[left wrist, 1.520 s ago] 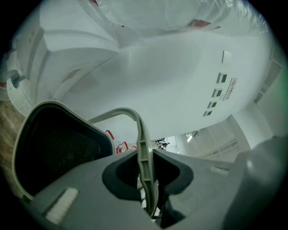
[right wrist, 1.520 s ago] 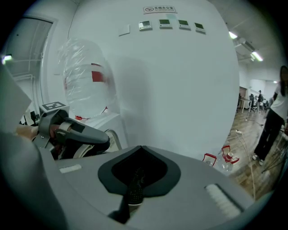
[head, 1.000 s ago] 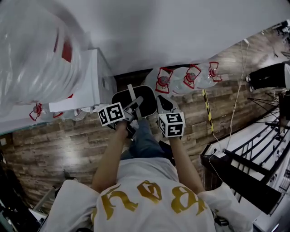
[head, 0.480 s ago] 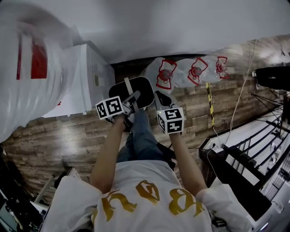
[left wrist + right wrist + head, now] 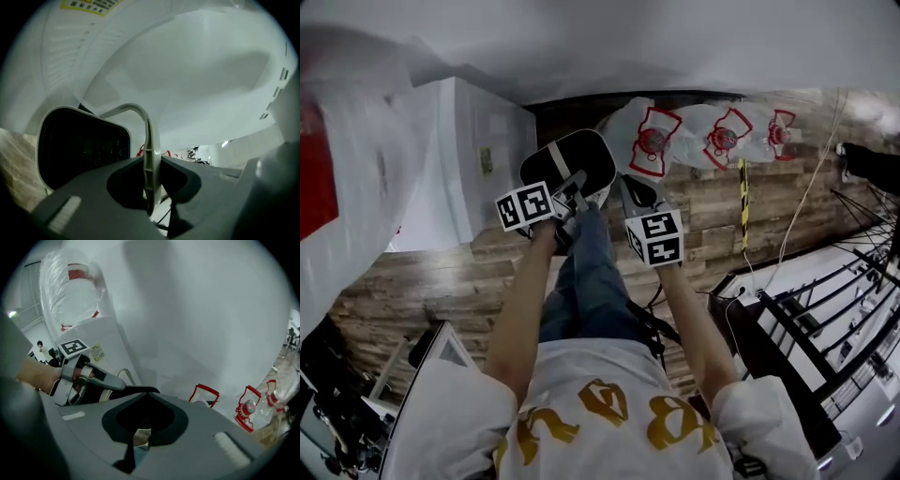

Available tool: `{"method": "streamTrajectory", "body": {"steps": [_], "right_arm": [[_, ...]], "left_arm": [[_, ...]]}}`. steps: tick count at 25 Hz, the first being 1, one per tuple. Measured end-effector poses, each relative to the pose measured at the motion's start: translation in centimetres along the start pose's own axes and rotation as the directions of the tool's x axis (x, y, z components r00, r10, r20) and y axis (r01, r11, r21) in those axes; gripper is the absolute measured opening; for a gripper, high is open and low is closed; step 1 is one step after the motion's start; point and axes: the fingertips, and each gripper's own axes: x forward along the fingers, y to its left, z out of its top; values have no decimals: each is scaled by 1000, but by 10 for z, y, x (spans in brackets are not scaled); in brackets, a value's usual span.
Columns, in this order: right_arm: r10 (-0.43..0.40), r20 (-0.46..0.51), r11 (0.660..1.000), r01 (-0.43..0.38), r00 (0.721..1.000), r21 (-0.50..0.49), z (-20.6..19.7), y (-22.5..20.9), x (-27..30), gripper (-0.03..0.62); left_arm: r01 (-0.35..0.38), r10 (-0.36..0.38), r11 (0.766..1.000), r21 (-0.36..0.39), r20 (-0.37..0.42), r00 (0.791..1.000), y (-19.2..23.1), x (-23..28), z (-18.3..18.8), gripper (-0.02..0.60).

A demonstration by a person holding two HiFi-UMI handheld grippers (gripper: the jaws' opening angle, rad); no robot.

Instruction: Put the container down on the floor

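Left gripper (image 5: 570, 194) clamps tight on the pale handle (image 5: 149, 140) of the black container (image 5: 572, 157), right gripper (image 5: 635, 193) pinches shut at its rim, and it's up above the wooden floor (image 5: 712, 220)!

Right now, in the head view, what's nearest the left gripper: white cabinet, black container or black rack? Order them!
1. The black container, held by the left gripper.
2. The white cabinet, on the left.
3. The black rack, far right.
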Motion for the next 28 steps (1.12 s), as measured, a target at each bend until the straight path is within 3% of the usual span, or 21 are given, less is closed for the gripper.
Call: {"method": "streamTrajectory", "body": {"steps": [6,12,18,28], "right_arm": [[57,-25,997,-58,998,-43,-11,4,29,27],[123,-51,992,-125,991,-25,-36,10,70,28],[123,-109,989,-131,986,-66,-65,8,105,26],[122,-142,992,-125,982,-9,-113,-2,144,28]], "left_arm": [[-43,43,999,24,11,999,29,22,5,61],[-90,89,996,15,11,996,73,44,4,63],[-153,154,987,41,-24,988,118,62,-6,61],[-218,220,974,61,-30,975,181,96,-7,61]]}}
